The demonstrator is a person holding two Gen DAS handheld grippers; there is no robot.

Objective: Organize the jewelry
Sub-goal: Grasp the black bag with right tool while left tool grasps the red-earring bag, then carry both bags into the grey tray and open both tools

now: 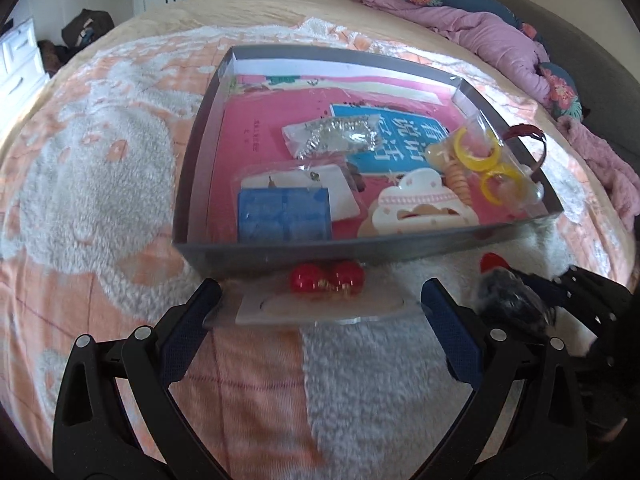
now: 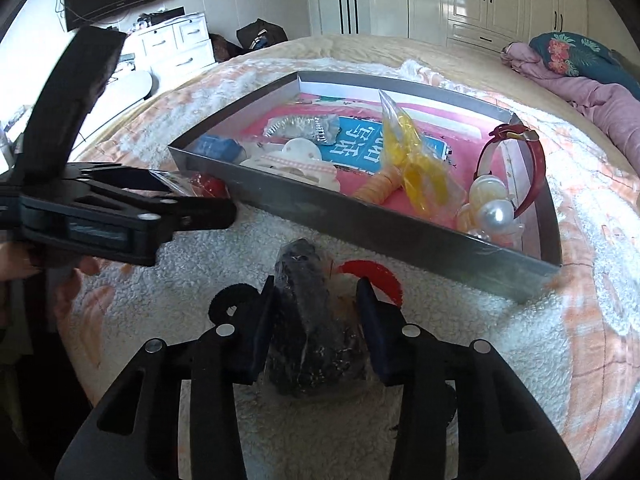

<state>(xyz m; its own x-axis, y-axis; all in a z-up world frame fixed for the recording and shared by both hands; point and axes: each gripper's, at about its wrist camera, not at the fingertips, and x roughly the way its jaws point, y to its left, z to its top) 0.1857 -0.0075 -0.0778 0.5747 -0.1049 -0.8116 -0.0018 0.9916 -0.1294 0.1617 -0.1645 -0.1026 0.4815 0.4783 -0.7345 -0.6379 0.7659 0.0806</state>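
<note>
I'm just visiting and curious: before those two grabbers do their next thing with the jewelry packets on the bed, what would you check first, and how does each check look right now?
1. Right gripper closed on the dark packet: ok, both pads meet its sides.
2. Red hoop clear of that grip: cannot tell, it lies right behind one pad.
3. Left gripper open around the red earring card: ok, jaws wide, pads not pressing.
4. Card clear of the tray wall: not ok, the red beads sit close against it.
5. Free spot in the tray: ok, bare pink book cover at the far left.
6. Grippers apart: ok, though close.
</note>
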